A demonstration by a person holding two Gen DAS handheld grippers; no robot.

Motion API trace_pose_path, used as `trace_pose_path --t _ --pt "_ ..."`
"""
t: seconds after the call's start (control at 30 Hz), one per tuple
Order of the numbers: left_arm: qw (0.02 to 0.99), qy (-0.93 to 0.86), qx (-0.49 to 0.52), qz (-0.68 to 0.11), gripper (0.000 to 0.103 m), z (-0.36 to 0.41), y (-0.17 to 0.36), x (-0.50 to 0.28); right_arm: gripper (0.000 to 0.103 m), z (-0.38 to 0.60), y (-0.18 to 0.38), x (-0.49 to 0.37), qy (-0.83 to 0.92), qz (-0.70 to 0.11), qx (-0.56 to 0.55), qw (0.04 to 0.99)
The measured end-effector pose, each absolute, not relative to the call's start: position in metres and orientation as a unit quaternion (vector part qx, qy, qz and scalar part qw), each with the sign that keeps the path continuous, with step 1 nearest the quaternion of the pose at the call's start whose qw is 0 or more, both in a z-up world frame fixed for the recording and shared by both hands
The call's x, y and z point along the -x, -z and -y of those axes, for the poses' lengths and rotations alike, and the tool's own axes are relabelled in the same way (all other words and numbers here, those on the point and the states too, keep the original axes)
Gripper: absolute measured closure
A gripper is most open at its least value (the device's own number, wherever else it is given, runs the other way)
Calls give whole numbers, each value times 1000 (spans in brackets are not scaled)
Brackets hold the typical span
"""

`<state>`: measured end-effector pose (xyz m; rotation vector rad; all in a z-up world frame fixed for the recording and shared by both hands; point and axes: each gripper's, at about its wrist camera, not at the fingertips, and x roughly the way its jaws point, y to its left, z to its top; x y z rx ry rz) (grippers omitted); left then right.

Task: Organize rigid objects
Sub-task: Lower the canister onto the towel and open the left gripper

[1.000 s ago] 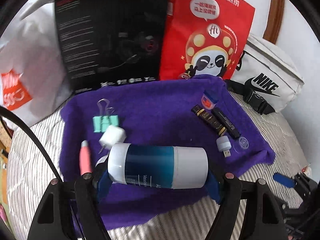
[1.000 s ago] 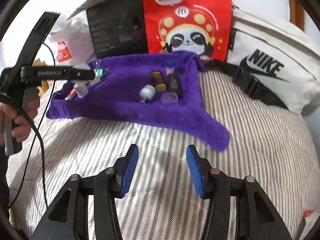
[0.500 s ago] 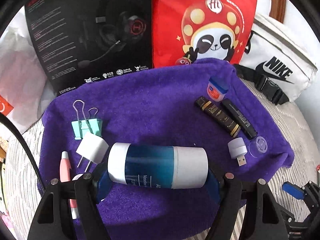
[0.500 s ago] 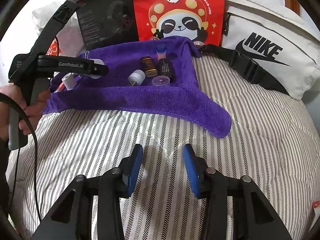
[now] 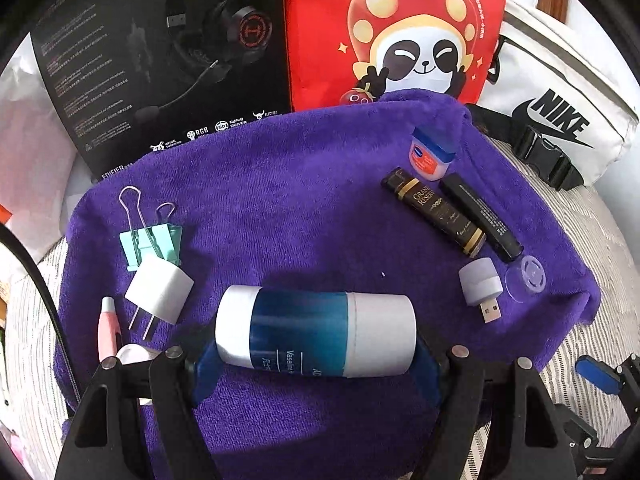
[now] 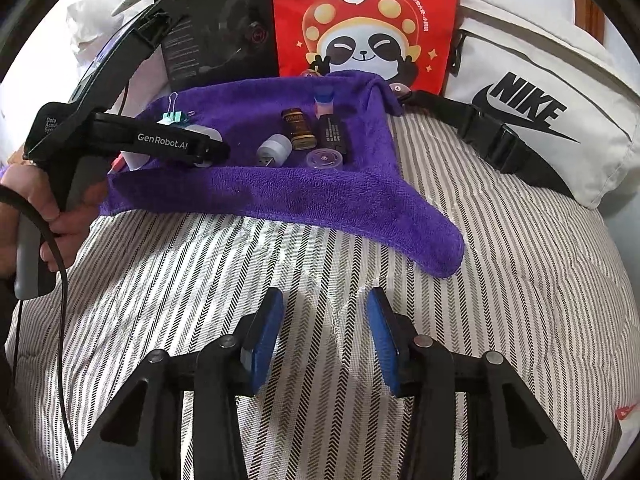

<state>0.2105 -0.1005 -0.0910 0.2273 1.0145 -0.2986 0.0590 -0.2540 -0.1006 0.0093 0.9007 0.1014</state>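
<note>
Purple terry cloth forms the work surface: a towel (image 5: 304,184) spread over a striped bedcover (image 6: 360,280).

Left gripper (image 5: 316,360): clamped on a blue-and-white Vaseline bottle (image 5: 316,330), held sideways across the jaws, end to end between the blue pads, above the near half of the towel.

Right gripper (image 6: 320,336): jaws apart, nothing between them, positioned over the bedcover, short of the towel's near edge.

Items on the left side of the towel:
- A mint binder clip (image 5: 152,240) with its wire handles pointing away.
- A white plug adapter (image 5: 160,292) touching the clip's near edge, prongs toward the camera.
- A pink pen-like stick (image 5: 108,332) just left of the adapter.

Items on the right side of the towel:
- A small Vaseline jar (image 5: 430,154).
- A brown-and-gold tube (image 5: 436,212) and a black tube (image 5: 480,216) lying side by side, near the jar.
- A white USB light (image 5: 480,286) with a clear round cap (image 5: 528,274) beside it.

Behind the towel stand a black headset box (image 5: 160,60) and a red panda bag (image 5: 400,32). A white Nike bag (image 5: 560,92) lies to the right.
</note>
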Motion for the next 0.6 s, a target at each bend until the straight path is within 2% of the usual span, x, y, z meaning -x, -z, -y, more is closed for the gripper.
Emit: trace_pose_path --t 0.1,0.17,0.47,0.6 --pt "853 141 -101 -493 26 100 90 -210 58 254 100 -59 -50 -435 -6 899" --pt "846 153 -107 -499 14 103 91 -208 58 253 100 -59 -50 -435 -6 899" --pt "846 157 -77 -505 14 98 83 -201 58 254 100 -59 -50 -436 -6 899" --pt "849 163 -54 -499 14 90 62 -191 58 254 99 -59 -50 -436 -4 898"
